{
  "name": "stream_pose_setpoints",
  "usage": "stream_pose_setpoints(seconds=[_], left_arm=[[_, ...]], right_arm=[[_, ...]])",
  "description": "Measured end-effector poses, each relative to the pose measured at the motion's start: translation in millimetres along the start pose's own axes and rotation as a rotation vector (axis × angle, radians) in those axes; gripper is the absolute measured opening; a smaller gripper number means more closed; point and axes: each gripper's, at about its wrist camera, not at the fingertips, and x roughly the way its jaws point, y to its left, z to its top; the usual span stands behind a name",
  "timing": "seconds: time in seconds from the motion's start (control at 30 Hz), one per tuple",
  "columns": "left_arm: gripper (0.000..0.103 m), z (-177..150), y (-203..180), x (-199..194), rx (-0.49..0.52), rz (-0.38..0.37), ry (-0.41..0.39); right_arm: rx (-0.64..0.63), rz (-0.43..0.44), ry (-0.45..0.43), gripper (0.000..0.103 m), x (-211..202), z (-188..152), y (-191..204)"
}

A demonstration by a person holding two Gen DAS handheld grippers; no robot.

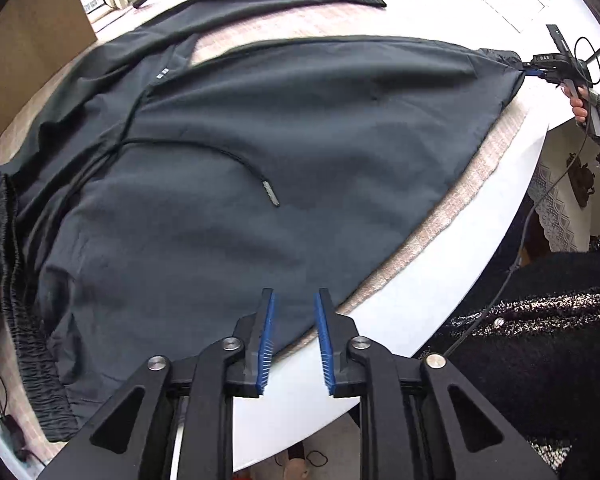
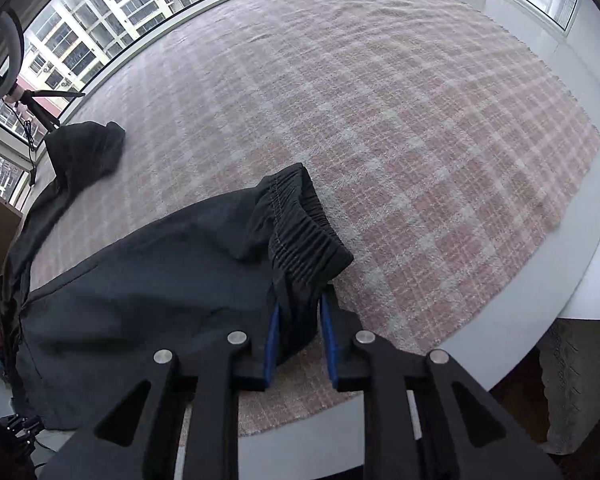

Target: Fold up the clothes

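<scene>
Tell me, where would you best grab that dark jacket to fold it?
Grip the gathered elastic cuff at the sleeve's end, coming from above. It is thick, bunched and stands off the checked cloth, so fingers can close across it; the flat body offers little.

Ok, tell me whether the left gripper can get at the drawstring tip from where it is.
Probably yes: the left gripper stands open and empty above the jacket, and the drawstring tip lies exposed on top, nothing between.

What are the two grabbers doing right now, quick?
Left gripper: open, nothing between its jaws, above the jacket.
Right gripper: jaws apart, the jacket's cuff between them; whether it is pinched cannot be told.
</scene>
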Motion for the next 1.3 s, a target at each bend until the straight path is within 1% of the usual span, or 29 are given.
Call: stream_pose_setpoints(seconds=[0.03,0.07,0.17,0.2,0.27,0.33,0.37,0.43,0.57,0.6,0.67,0.8,0.87,0.97,1.0,1.13,1.17,1.2,1.27,1.3], left_arm=[[0.036,5,14,-19,-0.02,0.019,-0.039],[0.036,13,30,-34,-0.047,0.032,-0.08],[0.036,46,84,-70,-0.141,0.05,-0.206],[0.036,56,100,-77,-0.163,0.055,-0.243],[0.036,73,123,-82,-0.176,0.097,-0.289],[0.036,84,137,-85,-0.179,0.131,-0.316],[0.036,90,143,-81,-0.187,0.132,-0.321],[0.036,100,157,-70,-0.209,0.123,-0.322],[0.036,124,182,-30,-0.259,0.077,-0.296],[0.036,129,185,-20,-0.26,0.076,-0.28],[0.036,137,192,0,-0.261,0.078,-0.243],[0.036,146,207,34,-0.268,0.088,-0.177],[0.036,149,216,45,-0.272,0.112,-0.155],[0.036,156,230,57,-0.269,0.161,-0.126],[0.036,159,235,58,-0.266,0.171,-0.123],[0.036,174,257,57,-0.253,0.159,-0.128],[0.036,177,263,57,-0.248,0.162,-0.125],[0.036,180,270,58,-0.242,0.17,-0.119],[0.036,184,284,63,-0.236,0.19,-0.093],[0.036,186,290,67,-0.234,0.202,-0.081]], right_arm=[[-0.02,0.003,-0.036,0.024,-18,5,5],[-0.044,0.007,-0.073,0.025,-37,11,13],[-0.105,0.01,-0.168,0.042,-83,37,43],[-0.132,0.006,-0.198,0.043,-96,46,56],[-0.196,0.007,-0.258,0.044,-117,57,82],[-0.264,0.028,-0.283,0.051,-120,65,116],[-0.295,0.039,-0.287,0.054,-115,68,135],[-0.356,0.068,-0.285,0.055,-94,73,172],[-0.486,0.129,-0.241,0.056,-15,76,247],[-0.515,0.128,-0.223,0.056,7,75,265],[-0.573,0.096,-0.178,0.056,54,77,300],[-0.66,0.048,-0.117,0.056,125,84,349],[-0.716,-0.011,-0.105,0.056,147,83,363],[-0.822,-0.141,-0.13,0.056,169,80,375],[-0.836,-0.149,-0.136,0.056,171,81,374],[-0.853,-0.115,-0.123,0.056,173,92,368],[-0.848,-0.109,-0.114,0.052,173,96,365],[-0.843,-0.102,-0.105,0.041,173,99,363],[-0.828,-0.093,-0.089,0.026,174,106,358],[-0.813,-0.085,-0.084,0.026,173,110,355]])
